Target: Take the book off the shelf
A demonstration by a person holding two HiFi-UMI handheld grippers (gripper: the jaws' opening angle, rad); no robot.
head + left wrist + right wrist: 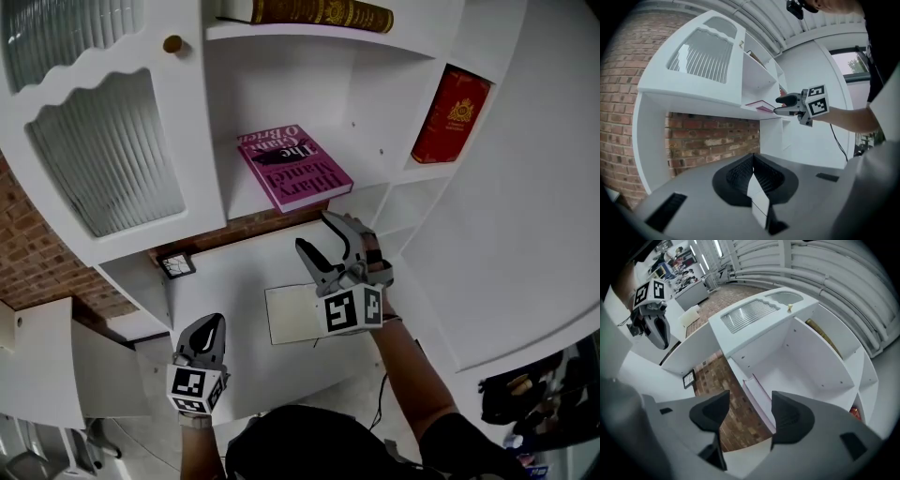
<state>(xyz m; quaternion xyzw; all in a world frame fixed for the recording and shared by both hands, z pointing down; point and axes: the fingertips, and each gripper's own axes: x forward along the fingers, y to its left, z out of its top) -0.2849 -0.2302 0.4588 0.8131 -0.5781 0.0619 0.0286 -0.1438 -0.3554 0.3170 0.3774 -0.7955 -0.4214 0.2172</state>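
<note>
A pink paperback book lies flat on the white shelf, its near corner jutting over the front edge. My right gripper hangs just below and in front of that corner, jaws wide open and empty. In the right gripper view the book's edge shows in the gap between the pads, untouched, with the gripper short of it. My left gripper hangs low at the left over the counter, its jaws shut on nothing. From there the right gripper shows beside the book.
A brown gilt book lies on the shelf above. A red book stands in the right compartment. A ribbed-glass cabinet door with a knob is left of the shelf. A cream pad and small frame sit on the counter.
</note>
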